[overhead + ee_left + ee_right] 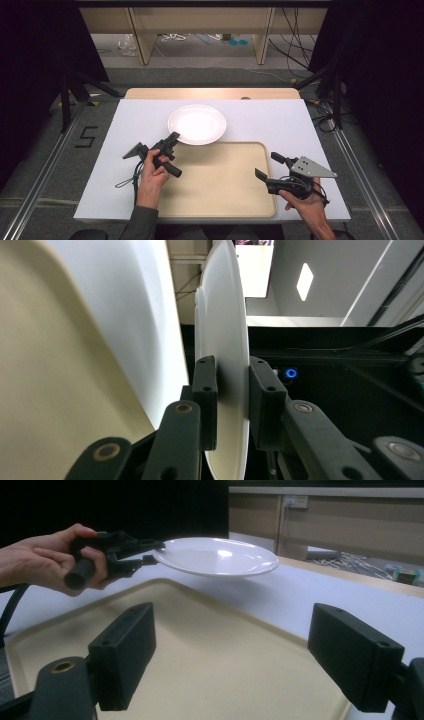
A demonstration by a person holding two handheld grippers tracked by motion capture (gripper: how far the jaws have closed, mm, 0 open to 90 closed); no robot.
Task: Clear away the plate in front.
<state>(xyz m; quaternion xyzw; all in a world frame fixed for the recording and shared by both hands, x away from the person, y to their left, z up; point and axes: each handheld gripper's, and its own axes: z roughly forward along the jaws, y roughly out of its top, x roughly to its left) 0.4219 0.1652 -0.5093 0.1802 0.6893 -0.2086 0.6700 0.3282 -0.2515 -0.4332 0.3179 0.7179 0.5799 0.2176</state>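
Left gripper (172,138) clamps white plate (197,124) by its 7 o'clock rim, lifted above the tray (220,200) — right gripper (270,167) gapes empty at 4 o'clock.

A wide white board (280,125) covers most of a table, leaving a strip of pale wood (210,93) showing along the far edge. A shallow cream tray (220,185) with rounded corners lies on the board at its near edge, close to the middle. Beyond the table, grey carpet (210,74) leads to a light wooden bench (200,20), with cables (295,45) trailing on the floor underneath. On the floor to the left, black tape forms the numeral five (86,137).
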